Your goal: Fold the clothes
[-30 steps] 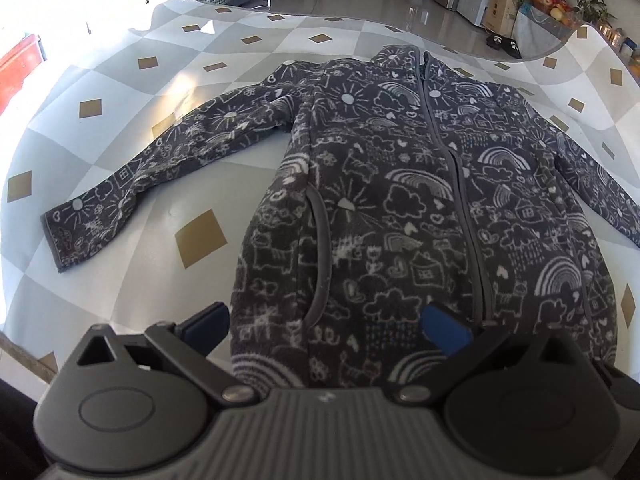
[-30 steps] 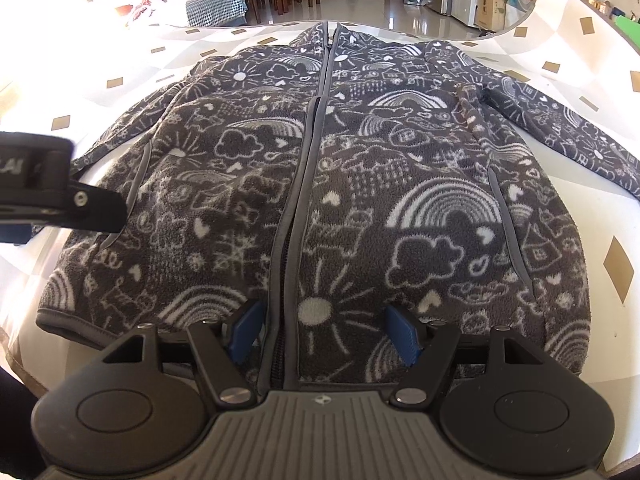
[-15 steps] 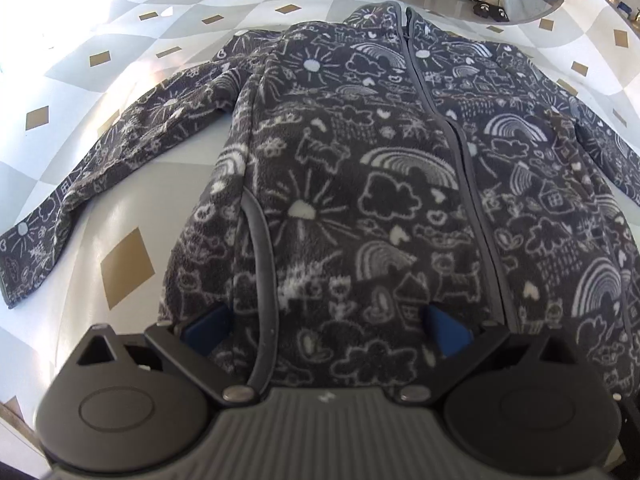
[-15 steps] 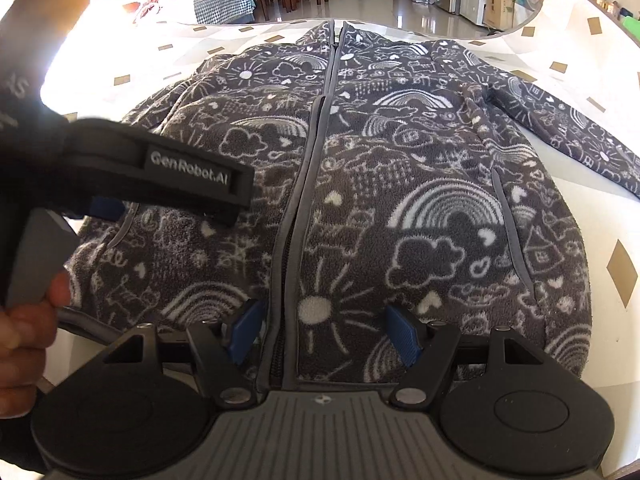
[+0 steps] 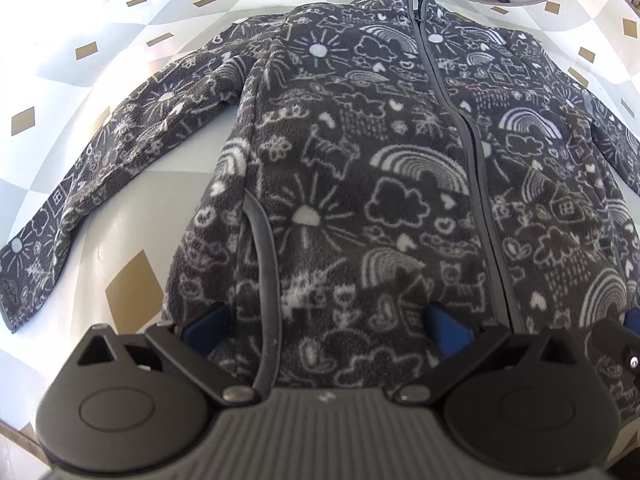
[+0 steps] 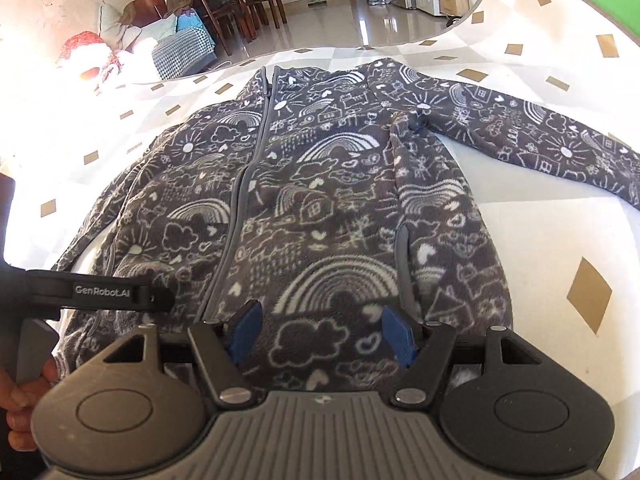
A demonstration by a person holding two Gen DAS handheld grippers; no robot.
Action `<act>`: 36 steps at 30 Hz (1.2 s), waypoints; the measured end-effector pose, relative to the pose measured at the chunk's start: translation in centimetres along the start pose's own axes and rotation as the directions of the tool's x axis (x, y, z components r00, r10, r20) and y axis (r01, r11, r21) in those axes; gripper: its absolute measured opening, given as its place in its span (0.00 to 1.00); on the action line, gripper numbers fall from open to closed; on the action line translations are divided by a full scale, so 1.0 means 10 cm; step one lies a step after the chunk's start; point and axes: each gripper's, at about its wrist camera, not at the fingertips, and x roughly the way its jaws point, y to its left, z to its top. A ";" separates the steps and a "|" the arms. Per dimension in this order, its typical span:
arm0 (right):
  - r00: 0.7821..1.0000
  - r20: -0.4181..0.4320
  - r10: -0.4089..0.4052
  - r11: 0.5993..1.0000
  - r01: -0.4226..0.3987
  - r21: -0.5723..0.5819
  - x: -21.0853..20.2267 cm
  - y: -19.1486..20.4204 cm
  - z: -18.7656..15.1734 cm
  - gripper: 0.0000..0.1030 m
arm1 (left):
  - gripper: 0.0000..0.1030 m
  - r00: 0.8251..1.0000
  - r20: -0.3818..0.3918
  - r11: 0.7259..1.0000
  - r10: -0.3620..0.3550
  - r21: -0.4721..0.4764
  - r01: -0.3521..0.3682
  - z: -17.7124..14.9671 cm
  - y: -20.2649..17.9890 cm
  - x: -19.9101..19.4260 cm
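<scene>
A dark grey fleece jacket (image 5: 380, 168) with white doodle print lies flat and zipped on the table, both sleeves spread out to the sides. My left gripper (image 5: 326, 326) is open, its blue pads straddling the jacket's lower left hem beside the pocket seam. In the right wrist view the same jacket (image 6: 320, 200) fills the middle, and my right gripper (image 6: 322, 334) is open over the lower right hem. The left gripper's black body (image 6: 100, 292) shows at the left there, held by a hand (image 6: 24, 404).
The table (image 5: 132, 292) wears a white and grey cloth with gold diamonds. Its front edge runs just under both grippers. Beyond the far edge are a tiled floor, chairs (image 6: 224, 4) and a pile of cloth (image 6: 176, 44).
Both grippers have moved forward and lower over the jacket's hem. The right gripper has shifted from the zip towards the jacket's right side. Both stay open.
</scene>
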 end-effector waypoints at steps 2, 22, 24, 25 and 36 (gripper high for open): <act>1.000 -0.011 -0.028 1.000 0.028 -0.013 0.08 -0.10 0.07 0.63 | 1.00 1.000 -0.010 1.000 0.003 0.002 -0.003 0.02 0.00 0.00; 0.984 -0.035 -0.172 0.985 0.171 -0.038 0.11 -0.19 -0.06 0.65 | 1.00 0.999 0.037 1.000 0.027 0.009 -0.027 -0.12 -0.15 -0.06; 0.983 -0.042 -0.179 0.984 0.178 -0.027 0.10 -0.20 -0.07 0.66 | 1.00 0.999 0.035 1.000 0.028 0.011 -0.029 -0.13 -0.16 -0.06; 0.982 -0.046 -0.185 0.983 0.184 -0.023 0.10 -0.19 -0.07 0.66 | 1.00 0.999 0.034 0.999 0.030 0.014 -0.030 -0.13 -0.16 -0.07; 0.952 -0.230 -0.201 0.979 0.192 -0.061 0.27 -0.14 0.19 0.71 | 1.00 0.999 -0.024 0.999 0.044 0.022 -0.043 -0.01 -0.18 -0.04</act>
